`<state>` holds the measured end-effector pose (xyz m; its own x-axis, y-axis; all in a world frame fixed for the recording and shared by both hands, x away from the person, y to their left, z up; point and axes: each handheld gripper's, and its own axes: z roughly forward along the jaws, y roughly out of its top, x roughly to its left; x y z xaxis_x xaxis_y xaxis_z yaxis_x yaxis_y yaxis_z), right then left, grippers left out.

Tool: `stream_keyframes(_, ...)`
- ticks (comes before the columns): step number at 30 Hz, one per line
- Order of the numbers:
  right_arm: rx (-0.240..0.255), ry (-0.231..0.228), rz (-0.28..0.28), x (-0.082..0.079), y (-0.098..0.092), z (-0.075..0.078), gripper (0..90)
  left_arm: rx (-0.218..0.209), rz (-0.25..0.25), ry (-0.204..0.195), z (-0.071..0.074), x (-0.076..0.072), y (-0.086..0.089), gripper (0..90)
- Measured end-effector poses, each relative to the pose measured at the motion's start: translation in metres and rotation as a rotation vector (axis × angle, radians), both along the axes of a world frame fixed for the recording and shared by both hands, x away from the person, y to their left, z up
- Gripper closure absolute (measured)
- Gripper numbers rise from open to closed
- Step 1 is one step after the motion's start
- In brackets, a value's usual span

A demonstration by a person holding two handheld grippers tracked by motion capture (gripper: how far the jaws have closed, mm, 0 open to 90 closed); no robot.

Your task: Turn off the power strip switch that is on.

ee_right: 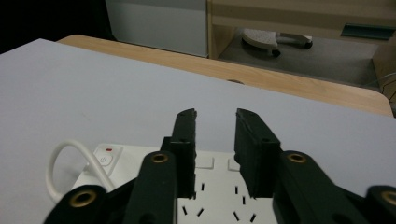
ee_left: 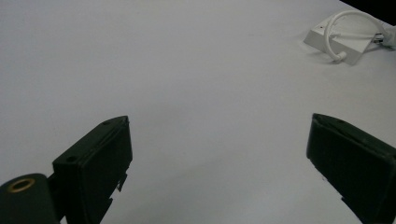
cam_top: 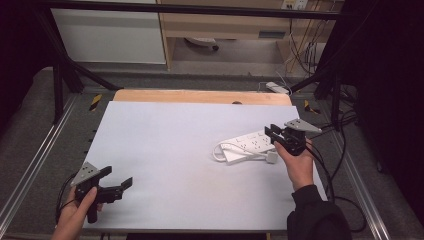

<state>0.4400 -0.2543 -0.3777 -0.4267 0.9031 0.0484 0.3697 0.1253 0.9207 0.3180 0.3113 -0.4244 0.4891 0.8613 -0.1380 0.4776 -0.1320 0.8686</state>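
A white power strip [cam_top: 247,143] lies on the right part of the white table top [cam_top: 170,150], its cable [cam_top: 218,150] looped at its left end and a plug [cam_top: 271,157] beside it. My right gripper [cam_top: 271,134] hovers over the strip's right end. In the right gripper view its jaws [ee_right: 215,114] stand a little apart above the socket face [ee_right: 217,191], with nothing between them. A switch [ee_right: 105,157] sits at the strip's left end. My left gripper [cam_top: 117,176] rests near the front left corner, wide open [ee_left: 217,122] over bare table, with the strip [ee_left: 343,41] far off.
A wooden edge [cam_top: 200,96] runs along the far side of the table. Black frame posts [cam_top: 57,85] stand at both sides, and cables [cam_top: 345,165] hang off the right edge. A second white strip [cam_top: 276,87] lies on the floor beyond.
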Motion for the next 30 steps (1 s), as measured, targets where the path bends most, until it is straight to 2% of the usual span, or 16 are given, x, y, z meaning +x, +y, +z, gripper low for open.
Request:
stream_keyframes(6,0.023,-0.014,-0.010,0.010,-0.001,-0.004,84.6,0.004,0.004,-0.006,0.000,0.000,0.001,6.8)
stream_keyframes(11,0.025,-0.014,-0.013,0.018,0.001,-0.006,89.5,0.006,0.002,-0.005,0.000,0.000,0.000,6.8)
stream_keyframes(15,0.045,-0.008,0.000,0.025,0.004,-0.007,90.0,0.007,0.002,-0.004,0.000,0.000,0.000,6.8)
stream_keyframes(19,0.023,0.003,0.006,0.031,0.009,-0.010,90.0,0.004,0.004,-0.002,0.000,0.001,0.000,6.9)
stream_keyframes(30,0.002,0.029,0.005,0.044,0.014,-0.020,90.0,0.002,0.004,0.000,0.000,0.001,0.000,7.0)
